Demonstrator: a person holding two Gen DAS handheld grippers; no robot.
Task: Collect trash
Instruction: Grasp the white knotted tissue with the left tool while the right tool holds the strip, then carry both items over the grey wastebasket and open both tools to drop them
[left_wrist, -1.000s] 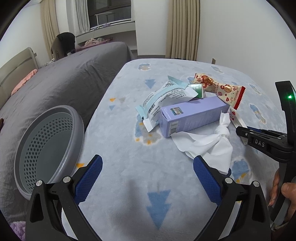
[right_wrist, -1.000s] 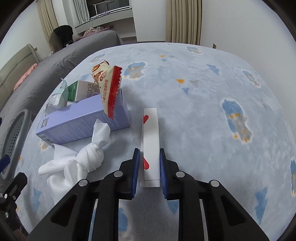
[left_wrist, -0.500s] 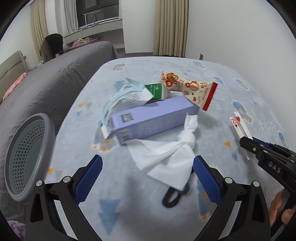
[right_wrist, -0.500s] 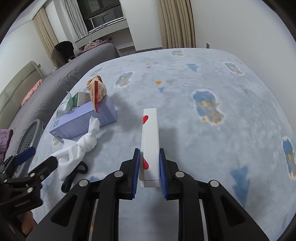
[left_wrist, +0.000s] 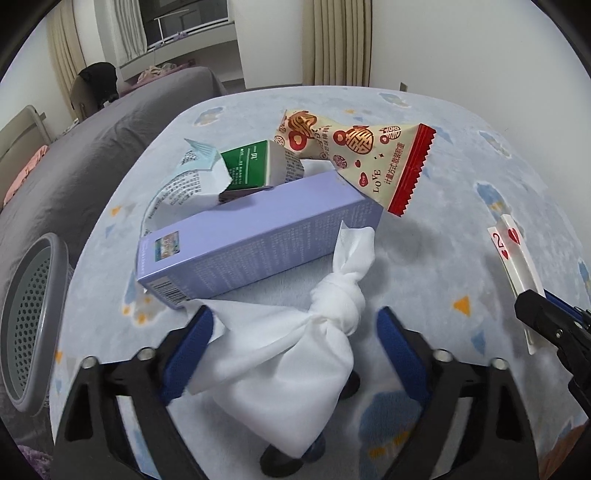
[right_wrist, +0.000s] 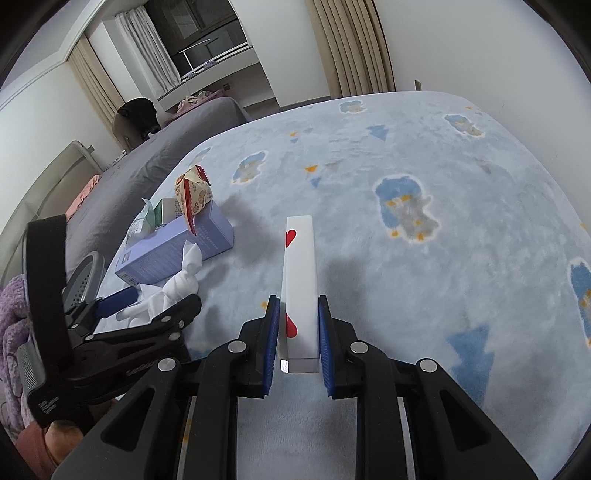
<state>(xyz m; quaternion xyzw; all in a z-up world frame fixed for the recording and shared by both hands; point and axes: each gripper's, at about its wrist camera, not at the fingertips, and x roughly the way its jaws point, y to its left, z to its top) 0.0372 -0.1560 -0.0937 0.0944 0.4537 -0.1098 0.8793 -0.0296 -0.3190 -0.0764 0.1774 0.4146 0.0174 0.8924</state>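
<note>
My left gripper (left_wrist: 293, 332) is open, its fingers on either side of a knotted white tissue (left_wrist: 295, 354) that lies on the bed. Behind it lie a purple box (left_wrist: 258, 243), a green and white carton (left_wrist: 258, 166), a crumpled blue-white wrapper (left_wrist: 188, 181) and a red and cream snack wrapper (left_wrist: 369, 155). My right gripper (right_wrist: 297, 325) is shut on a white card box with red hearts (right_wrist: 300, 280), held above the blanket; it also shows in the left wrist view (left_wrist: 515, 258). The left gripper shows in the right wrist view (right_wrist: 147, 306).
A grey perforated basket (left_wrist: 27, 317) lies at the bed's left edge. A black ring-shaped object (left_wrist: 280, 461) lies under the tissue. The light blue patterned blanket (right_wrist: 443, 184) covers the bed; a grey cover (left_wrist: 92, 147) lies to the left. A wall is on the right.
My left gripper has moved forward and down until the tissue lies between its fingers. My right gripper has lifted the card box and drawn back to the right.
</note>
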